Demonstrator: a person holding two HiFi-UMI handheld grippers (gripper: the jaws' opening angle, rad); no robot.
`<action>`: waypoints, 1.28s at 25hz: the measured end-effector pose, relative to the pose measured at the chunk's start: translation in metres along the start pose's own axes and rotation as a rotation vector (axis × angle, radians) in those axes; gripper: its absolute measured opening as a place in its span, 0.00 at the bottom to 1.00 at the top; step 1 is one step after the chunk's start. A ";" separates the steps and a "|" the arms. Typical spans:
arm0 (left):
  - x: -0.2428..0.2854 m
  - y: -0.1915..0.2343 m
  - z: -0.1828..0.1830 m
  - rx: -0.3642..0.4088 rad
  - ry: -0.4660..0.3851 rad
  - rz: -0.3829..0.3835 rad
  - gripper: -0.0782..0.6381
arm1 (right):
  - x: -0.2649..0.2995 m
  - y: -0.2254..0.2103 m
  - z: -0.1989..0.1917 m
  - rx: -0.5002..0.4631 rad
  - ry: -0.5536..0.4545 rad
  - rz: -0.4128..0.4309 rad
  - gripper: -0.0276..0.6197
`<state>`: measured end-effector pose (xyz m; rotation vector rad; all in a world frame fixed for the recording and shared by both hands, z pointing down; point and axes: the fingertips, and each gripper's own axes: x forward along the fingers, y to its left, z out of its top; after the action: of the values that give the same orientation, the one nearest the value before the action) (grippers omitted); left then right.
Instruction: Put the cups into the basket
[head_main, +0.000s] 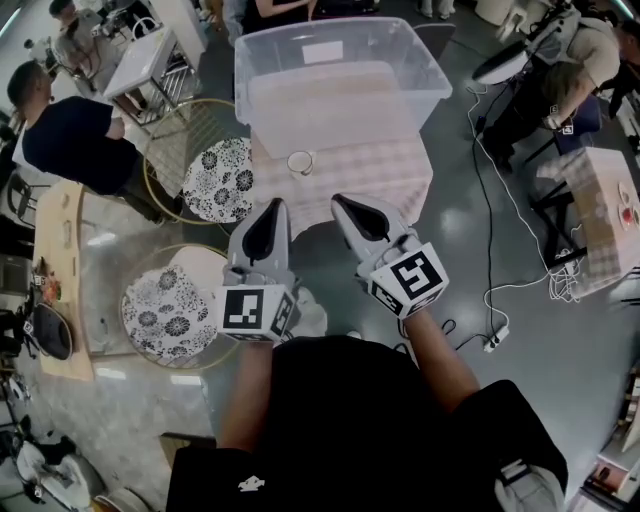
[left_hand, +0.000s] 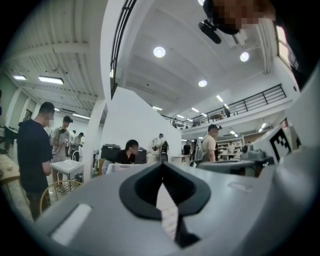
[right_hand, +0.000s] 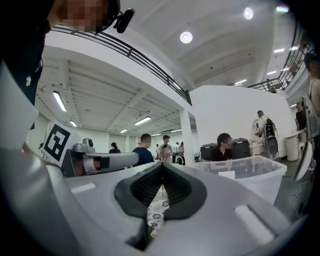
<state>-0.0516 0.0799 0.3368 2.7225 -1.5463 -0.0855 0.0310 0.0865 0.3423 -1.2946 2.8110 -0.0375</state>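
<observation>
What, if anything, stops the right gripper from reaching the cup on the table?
Probably nothing, so yes: the cloth between the right gripper and the cup is bare. Its shut jaws must open first.

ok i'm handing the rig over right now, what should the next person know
Left tongs: shut, empty, held level at the near edge of the table.
Right tongs: shut, empty, level beside the left.
Cup: one, upright on the checked cloth, ahead of both tongs, just short of the clear bin.
Clear bin: at the table's far end; no cup seen inside.
Done: nothing yet.
Left: open one pair of tongs, grip the cup, set it in the bin.
</observation>
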 end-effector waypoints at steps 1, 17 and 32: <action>0.004 0.005 -0.001 -0.003 0.002 -0.002 0.12 | 0.006 -0.003 0.000 -0.002 0.001 -0.003 0.04; 0.061 0.077 -0.007 -0.038 0.026 -0.042 0.12 | 0.087 -0.040 -0.013 0.015 0.036 -0.057 0.04; 0.073 0.136 -0.007 -0.063 0.002 -0.061 0.12 | 0.141 -0.045 -0.016 -0.025 0.073 -0.112 0.04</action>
<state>-0.1300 -0.0527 0.3457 2.7196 -1.4349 -0.1300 -0.0271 -0.0495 0.3553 -1.4846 2.8042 -0.0558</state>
